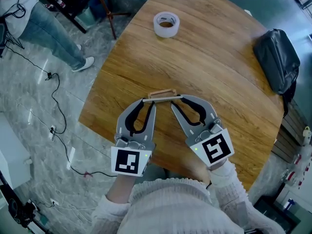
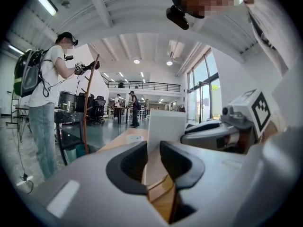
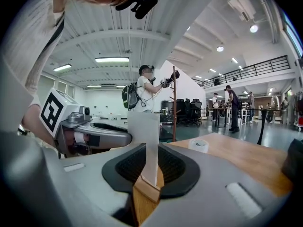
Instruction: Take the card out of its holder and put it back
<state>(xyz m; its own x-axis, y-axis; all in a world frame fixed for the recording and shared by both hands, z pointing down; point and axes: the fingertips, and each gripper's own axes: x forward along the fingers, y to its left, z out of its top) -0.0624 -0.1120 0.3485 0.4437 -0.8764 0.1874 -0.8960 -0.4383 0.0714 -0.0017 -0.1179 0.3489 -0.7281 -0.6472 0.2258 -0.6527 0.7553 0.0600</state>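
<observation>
A white card [image 1: 162,99] shows edge-on from above, standing in a small light-wood holder [image 1: 162,92] over the near part of the round wooden table [image 1: 209,57]. My left gripper [image 1: 149,102] is shut on the card's left end and my right gripper [image 1: 176,101] on its right end. In the left gripper view the card [image 2: 165,126] rises between the pads, with the wooden holder [image 2: 161,193] at its foot. The right gripper view shows the same: card [image 3: 144,136] upright in the holder [image 3: 147,193]. Whether the holder rests on the table I cannot tell.
A roll of tape [image 1: 166,24] lies at the table's far side and a black bag [image 1: 276,60] at its right edge. A person [image 1: 44,23] stands on the floor at upper left, with cables [image 1: 56,106] trailing nearby. The table's near edge is right under my grippers.
</observation>
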